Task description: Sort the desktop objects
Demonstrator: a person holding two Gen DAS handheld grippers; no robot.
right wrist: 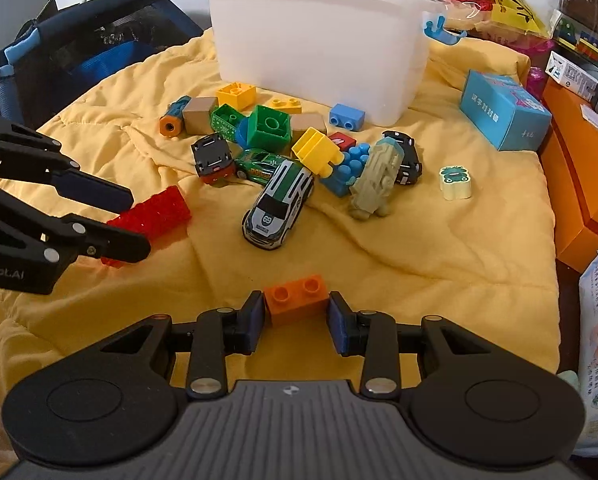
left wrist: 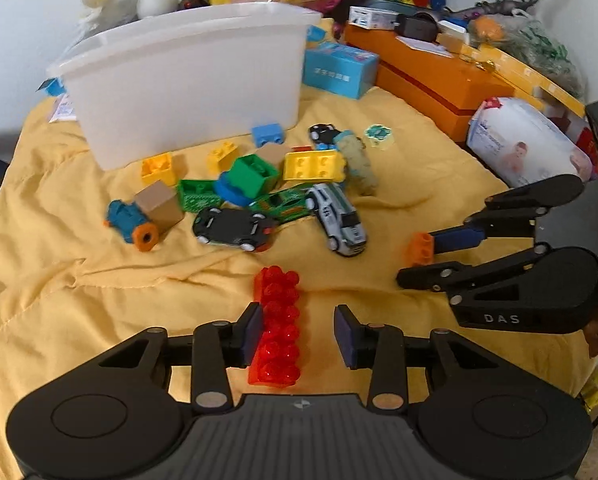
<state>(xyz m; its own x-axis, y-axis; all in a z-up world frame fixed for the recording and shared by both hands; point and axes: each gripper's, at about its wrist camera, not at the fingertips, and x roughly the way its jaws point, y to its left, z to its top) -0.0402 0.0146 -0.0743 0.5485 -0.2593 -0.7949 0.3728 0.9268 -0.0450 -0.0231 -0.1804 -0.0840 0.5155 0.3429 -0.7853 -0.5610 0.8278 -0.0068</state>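
Observation:
A long translucent red brick (left wrist: 277,320) lies on the yellow quilt (left wrist: 59,288) between the jaws of my left gripper (left wrist: 299,320). The left pad touches its side and the right pad stands clear, so that gripper is open. The right wrist view shows the same red brick (right wrist: 155,212) between the left gripper's (right wrist: 137,222) fingers. My right gripper (right wrist: 297,308) is shut on a small orange brick (right wrist: 295,298), both pads against its ends, low over the quilt. The left view shows this right gripper (left wrist: 415,260) and orange brick (left wrist: 421,247) at the right.
A white plastic bin (left wrist: 187,80) stands at the back. In front of it is a pile of toy cars and bricks, with a white-green car (right wrist: 279,208) nearest. An orange box (left wrist: 439,80), a blue carton (left wrist: 339,68) and a wipes pack (left wrist: 527,144) line the right side.

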